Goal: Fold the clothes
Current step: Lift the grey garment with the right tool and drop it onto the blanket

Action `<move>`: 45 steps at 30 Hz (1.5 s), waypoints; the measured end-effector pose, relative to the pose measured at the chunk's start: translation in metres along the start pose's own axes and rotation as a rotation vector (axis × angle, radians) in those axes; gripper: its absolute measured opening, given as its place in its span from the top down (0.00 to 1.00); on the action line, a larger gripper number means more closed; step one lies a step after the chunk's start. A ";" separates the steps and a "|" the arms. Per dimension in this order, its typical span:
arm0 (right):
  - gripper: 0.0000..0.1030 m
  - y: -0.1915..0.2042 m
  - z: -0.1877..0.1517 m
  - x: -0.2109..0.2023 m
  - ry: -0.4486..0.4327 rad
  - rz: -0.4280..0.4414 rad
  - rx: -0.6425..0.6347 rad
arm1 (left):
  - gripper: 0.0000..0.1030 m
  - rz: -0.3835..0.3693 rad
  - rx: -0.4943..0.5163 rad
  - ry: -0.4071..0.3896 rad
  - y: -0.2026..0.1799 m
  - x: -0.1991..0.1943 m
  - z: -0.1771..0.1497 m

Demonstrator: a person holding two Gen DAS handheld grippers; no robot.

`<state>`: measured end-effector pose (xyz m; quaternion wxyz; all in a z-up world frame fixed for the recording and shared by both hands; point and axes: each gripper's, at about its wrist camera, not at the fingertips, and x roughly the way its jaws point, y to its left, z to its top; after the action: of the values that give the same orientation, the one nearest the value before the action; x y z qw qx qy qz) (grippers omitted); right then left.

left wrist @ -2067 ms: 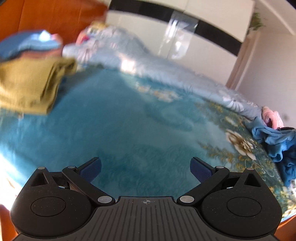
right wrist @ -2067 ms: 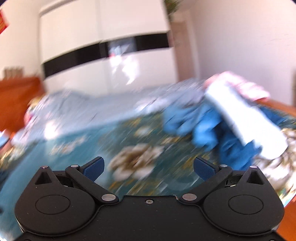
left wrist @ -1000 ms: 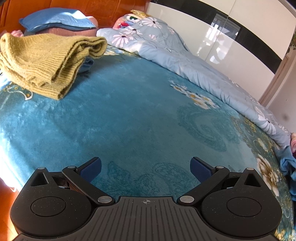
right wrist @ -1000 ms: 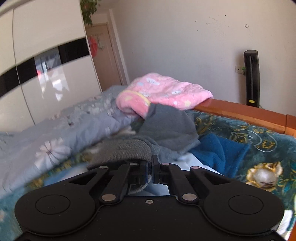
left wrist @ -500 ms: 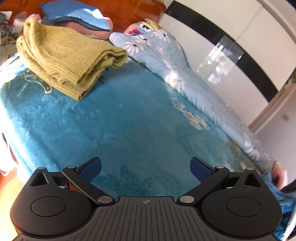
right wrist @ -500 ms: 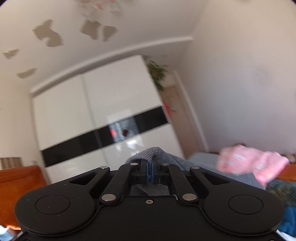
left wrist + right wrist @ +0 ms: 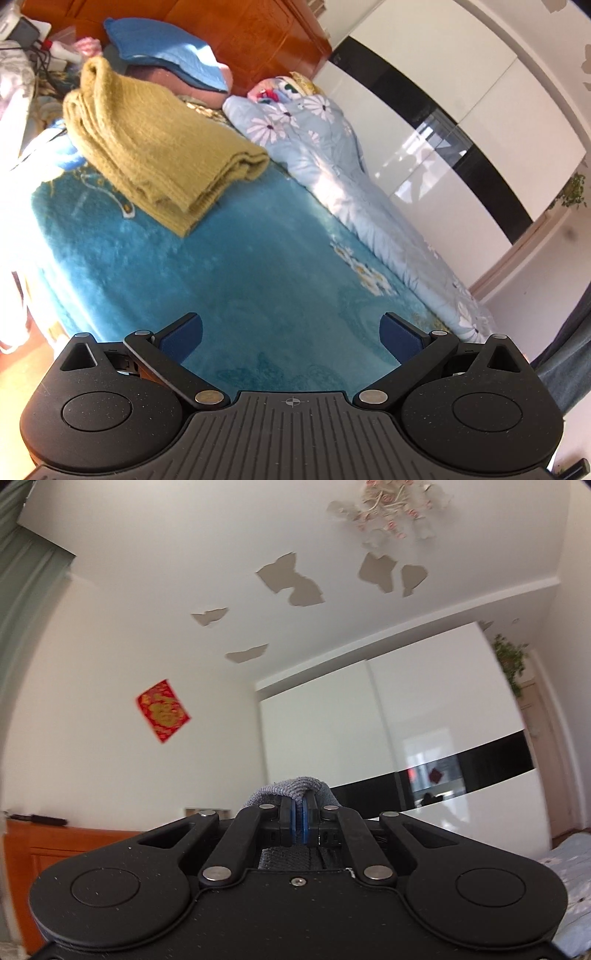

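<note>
Done: you have one yellow knit [image 7: 159, 155] folded on the bed [image 7: 258, 280].
Right tool [image 7: 298, 821]: clamped on grey garment [image 7: 291, 788], unfolded.
Left tool [image 7: 291, 338]: wide open, empty.

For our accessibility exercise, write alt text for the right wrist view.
The black right gripper is shut on a fold of grey knitted fabric and tilted up toward a white ceiling with peeling paint patches. Behind stand a white wardrobe with a black band and a red wall decoration.
</note>
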<state>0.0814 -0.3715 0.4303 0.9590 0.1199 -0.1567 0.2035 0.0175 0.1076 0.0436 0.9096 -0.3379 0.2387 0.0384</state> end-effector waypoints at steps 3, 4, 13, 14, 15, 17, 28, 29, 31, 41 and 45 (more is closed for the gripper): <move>0.95 0.025 -0.008 0.006 0.028 0.100 0.017 | 0.00 -0.044 0.043 -0.027 -0.010 -0.005 0.009; 0.95 0.034 -0.011 0.008 0.040 0.134 0.015 | 0.00 -0.066 0.062 -0.035 -0.016 -0.006 0.012; 0.94 0.109 -0.098 0.060 0.327 0.386 0.090 | 0.00 -0.215 0.143 -0.108 -0.067 -0.016 0.026; 0.94 0.113 -0.120 0.067 0.376 0.380 0.078 | 0.00 -0.211 0.148 -0.103 -0.067 -0.018 0.024; 0.94 0.115 -0.146 0.071 0.439 0.368 0.078 | 0.00 -0.206 0.154 -0.096 -0.065 -0.020 0.022; 0.94 0.113 -0.205 0.078 0.581 0.316 0.108 | 0.00 -0.181 0.167 -0.076 -0.057 -0.021 0.017; 0.81 0.098 -0.409 0.031 0.958 0.133 0.442 | 0.00 -0.058 0.131 0.038 -0.016 -0.015 0.001; 0.79 0.095 -0.408 0.025 0.949 0.133 0.435 | 0.00 -0.058 0.134 0.047 -0.017 -0.013 -0.001; 0.67 0.078 -0.396 0.017 0.922 0.116 0.401 | 0.00 -0.062 0.143 0.068 -0.021 -0.007 -0.005; 0.61 -0.091 -0.382 -0.066 0.844 -0.510 0.422 | 0.00 -0.095 0.229 0.175 -0.055 0.041 -0.029; 0.61 -0.126 -0.400 -0.077 0.839 -0.584 0.489 | 0.00 -0.084 0.251 0.189 -0.068 0.061 -0.030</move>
<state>0.1689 -0.3930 0.0134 0.8999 0.2857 0.3293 -0.0099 0.0751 0.0309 0.0366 0.9190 -0.2332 0.3118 -0.0615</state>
